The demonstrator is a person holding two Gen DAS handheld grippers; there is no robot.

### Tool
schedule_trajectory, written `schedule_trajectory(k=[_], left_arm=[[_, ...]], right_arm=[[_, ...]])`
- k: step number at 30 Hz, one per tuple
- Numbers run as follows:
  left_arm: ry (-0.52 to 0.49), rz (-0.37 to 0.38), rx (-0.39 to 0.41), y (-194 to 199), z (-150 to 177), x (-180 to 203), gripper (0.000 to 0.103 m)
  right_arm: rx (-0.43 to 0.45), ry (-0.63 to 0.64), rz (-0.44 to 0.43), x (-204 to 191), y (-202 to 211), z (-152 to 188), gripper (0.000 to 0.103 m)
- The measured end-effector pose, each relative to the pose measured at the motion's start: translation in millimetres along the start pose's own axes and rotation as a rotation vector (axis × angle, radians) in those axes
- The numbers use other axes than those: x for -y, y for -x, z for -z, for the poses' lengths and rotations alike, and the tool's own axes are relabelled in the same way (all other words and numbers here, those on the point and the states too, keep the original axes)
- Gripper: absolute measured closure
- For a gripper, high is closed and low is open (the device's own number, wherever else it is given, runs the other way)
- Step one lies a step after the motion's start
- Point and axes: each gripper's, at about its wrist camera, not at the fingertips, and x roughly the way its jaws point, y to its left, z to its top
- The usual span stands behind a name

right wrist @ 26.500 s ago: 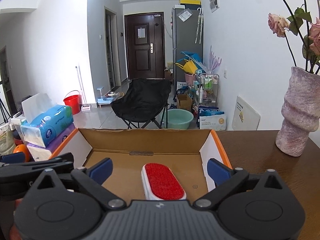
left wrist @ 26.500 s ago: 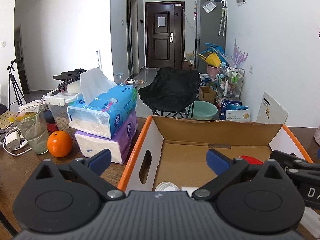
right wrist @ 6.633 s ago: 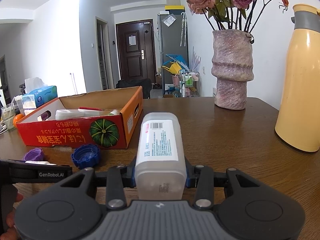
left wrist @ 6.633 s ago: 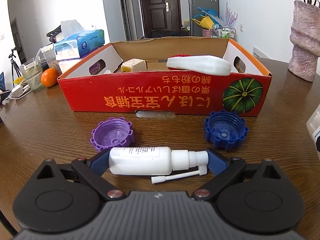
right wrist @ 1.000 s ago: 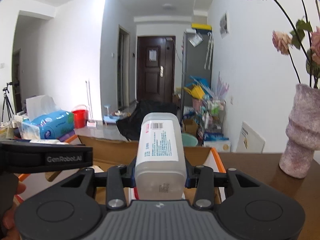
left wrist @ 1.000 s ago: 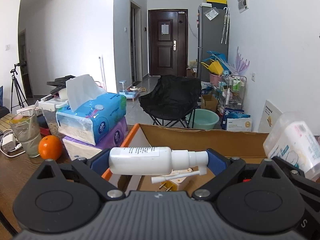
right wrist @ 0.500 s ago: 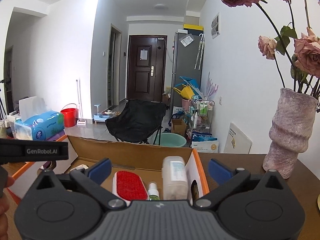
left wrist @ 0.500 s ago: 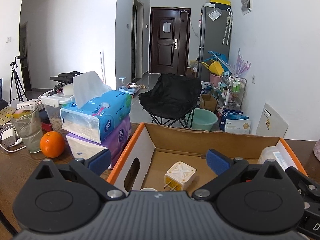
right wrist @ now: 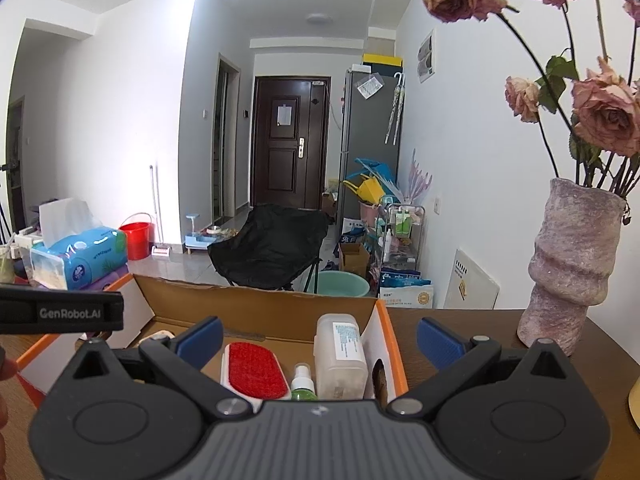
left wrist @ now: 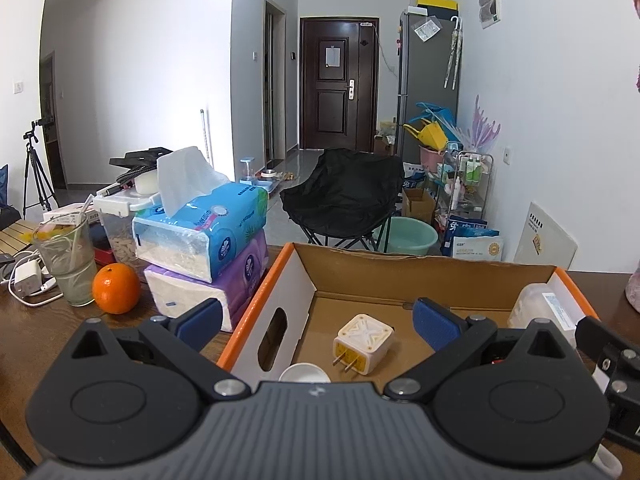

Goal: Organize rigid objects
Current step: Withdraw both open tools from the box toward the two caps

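Both grippers, left and right, hover spread wide and empty above the cardboard box, where the white bottle lies lower centre, long axis pointing away, nearer the right.

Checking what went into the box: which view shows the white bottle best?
The right wrist view: the white bottle lies in full view along the box's right wall, label up, beside the red brush. The left wrist view shows only its far end, the rest hidden behind a gripper finger.
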Motion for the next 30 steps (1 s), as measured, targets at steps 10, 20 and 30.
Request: schedule_trajectory(k=[10, 20, 30], left_arm=[[-0.014, -0.003, 0.02, 25.3, 9.4, -2.9, 0.0], [-0.017, 0.002, 0.026, 55.4, 22.9, -9.0, 0.0], [-0.039, 0.007, 0.017, 83.1, 43.2, -12.5, 0.0]], right_arm=[[0.04, -0.011, 0.004, 6.6, 30.2, 5.9, 0.0], [0.049, -0.009, 0.009, 10.4, 62.9, 16.2, 0.0], [0.024, -0.007, 0.014, 11.2, 90.3, 33.7, 0.0]])
